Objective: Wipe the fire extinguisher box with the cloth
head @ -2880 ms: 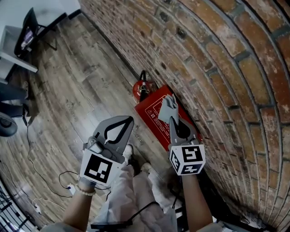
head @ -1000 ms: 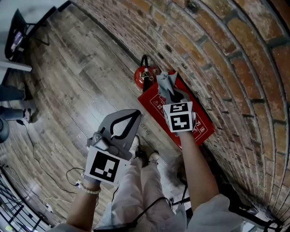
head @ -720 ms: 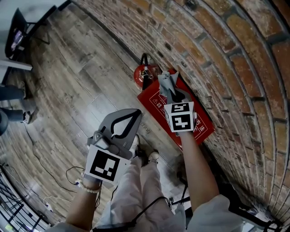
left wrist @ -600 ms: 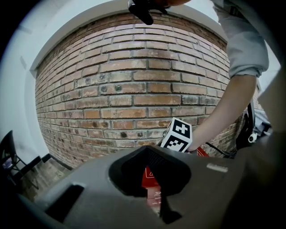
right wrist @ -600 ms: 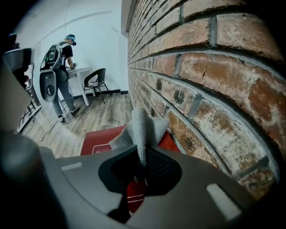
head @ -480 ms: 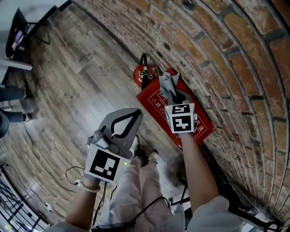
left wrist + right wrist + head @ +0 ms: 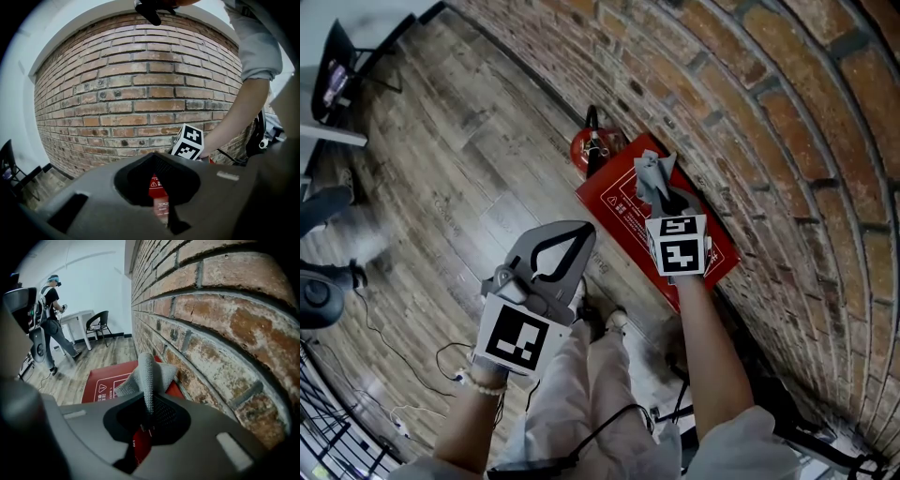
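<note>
The red fire extinguisher box (image 7: 619, 208) lies flat on the wooden floor against the brick wall. My right gripper (image 7: 660, 194) is over the box's wall-side half, shut on a grey cloth (image 7: 652, 174) that rests on the lid. In the right gripper view the cloth (image 7: 148, 373) sticks up out of the shut jaws, with the box (image 7: 104, 381) beyond it. My left gripper (image 7: 575, 236) hangs over the floor in front of the box, shut and holding nothing. Through its frame the left gripper view shows a strip of the box (image 7: 158, 185).
A red fire extinguisher (image 7: 592, 148) stands at the box's far end. The brick wall (image 7: 769, 122) runs along the right. Cables (image 7: 412, 370) lie on the floor at lower left. A person (image 7: 50, 322), a chair (image 7: 99, 323) and a white table (image 7: 77, 316) are farther down the room.
My right gripper has slid the cloth a little along the box lid beside the wall. The left gripper has hardly moved. At the far left a person's legs have shifted.
</note>
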Demonstrator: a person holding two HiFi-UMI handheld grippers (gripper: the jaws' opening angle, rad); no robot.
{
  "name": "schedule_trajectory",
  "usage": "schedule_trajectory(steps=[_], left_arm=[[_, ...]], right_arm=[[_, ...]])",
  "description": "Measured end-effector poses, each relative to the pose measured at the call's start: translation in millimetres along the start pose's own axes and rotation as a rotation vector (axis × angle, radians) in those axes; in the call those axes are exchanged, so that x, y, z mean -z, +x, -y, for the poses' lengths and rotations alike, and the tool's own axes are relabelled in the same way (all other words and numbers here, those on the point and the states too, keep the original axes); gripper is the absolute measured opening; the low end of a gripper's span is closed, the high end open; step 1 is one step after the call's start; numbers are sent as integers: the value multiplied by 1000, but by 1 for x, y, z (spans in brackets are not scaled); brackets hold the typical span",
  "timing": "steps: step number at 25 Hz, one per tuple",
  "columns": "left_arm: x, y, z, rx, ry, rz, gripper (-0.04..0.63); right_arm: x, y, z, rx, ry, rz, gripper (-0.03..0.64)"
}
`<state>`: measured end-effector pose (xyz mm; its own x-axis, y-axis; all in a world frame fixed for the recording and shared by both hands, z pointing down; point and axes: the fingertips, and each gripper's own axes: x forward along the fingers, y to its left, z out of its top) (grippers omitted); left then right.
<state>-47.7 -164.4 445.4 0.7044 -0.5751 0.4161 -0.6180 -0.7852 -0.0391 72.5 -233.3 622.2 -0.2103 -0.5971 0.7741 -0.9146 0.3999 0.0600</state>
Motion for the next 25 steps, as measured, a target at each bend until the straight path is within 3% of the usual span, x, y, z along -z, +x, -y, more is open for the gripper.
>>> schedule_trajectory(steps=[25], left_arm=[[-9, 7, 53, 53, 33, 6, -2]], right_arm=[[58, -47, 31, 56, 31, -28, 18]])
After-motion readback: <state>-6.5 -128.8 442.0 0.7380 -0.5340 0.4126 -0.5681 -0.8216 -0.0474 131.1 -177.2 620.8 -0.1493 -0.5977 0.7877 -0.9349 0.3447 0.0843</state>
